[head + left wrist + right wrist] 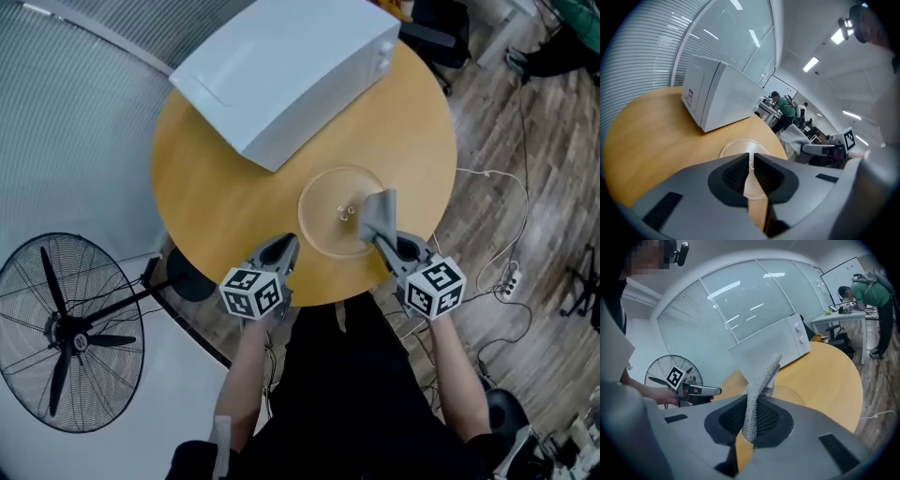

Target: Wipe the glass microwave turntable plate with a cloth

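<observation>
The round clear glass turntable plate lies flat on the round wooden table, just ahead of both sets of fingertips, where its face is easy to reach. The right gripper pinches a grey knitted cloth over the plate's near-right rim, apparently ready to wipe. The left gripper, its jaws a narrow slit apart and empty, sits just short of the rim, probably to steady it.
</observation>
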A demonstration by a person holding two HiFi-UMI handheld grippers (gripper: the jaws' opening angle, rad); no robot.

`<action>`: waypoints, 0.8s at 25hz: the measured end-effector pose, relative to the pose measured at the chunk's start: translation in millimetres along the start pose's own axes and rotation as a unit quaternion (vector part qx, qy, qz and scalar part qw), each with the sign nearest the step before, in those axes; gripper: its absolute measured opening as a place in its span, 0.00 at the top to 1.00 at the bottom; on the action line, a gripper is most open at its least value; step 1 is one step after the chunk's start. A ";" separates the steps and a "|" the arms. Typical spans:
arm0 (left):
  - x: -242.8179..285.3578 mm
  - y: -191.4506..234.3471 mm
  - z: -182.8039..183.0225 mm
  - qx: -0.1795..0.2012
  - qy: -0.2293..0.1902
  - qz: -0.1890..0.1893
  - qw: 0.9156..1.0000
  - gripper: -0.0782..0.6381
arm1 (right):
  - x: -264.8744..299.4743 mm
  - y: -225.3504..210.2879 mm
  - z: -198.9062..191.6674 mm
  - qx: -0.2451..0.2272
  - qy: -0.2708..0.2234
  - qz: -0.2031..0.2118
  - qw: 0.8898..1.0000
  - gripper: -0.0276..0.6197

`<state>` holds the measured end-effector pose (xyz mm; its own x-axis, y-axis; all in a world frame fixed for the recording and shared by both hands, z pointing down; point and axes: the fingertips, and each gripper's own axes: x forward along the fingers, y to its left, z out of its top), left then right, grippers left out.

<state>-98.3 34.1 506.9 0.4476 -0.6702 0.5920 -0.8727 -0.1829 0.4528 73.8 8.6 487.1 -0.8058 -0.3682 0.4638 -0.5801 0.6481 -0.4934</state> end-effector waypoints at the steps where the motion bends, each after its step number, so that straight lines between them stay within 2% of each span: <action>1: 3.9 5.1 -4.1 -0.006 0.007 -0.002 1.000 0.86 | 2.5 -1.0 -4.2 0.000 0.008 -0.003 1.000 0.91; 9: 56.3 39.5 -32.4 -0.033 0.066 -0.036 0.997 0.78 | 21.2 -23.0 -21.2 0.015 0.036 -0.038 0.999 0.91; 14: 77.4 65.5 -44.7 -0.043 0.089 -0.018 0.995 0.76 | 35.2 -29.6 -36.5 0.012 0.063 -0.056 0.996 0.91; 20: 93.2 83.2 -54.3 -0.086 0.108 -0.030 0.990 0.73 | 53.3 -46.1 -55.2 -0.014 0.117 -0.092 0.989 0.91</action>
<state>-118.6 -4.5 636.0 0.5454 -0.4897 0.6802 -0.8052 -0.0808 0.5875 64.2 -4.1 575.2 -0.6352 -0.3190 0.7034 -0.7081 0.6042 -0.3654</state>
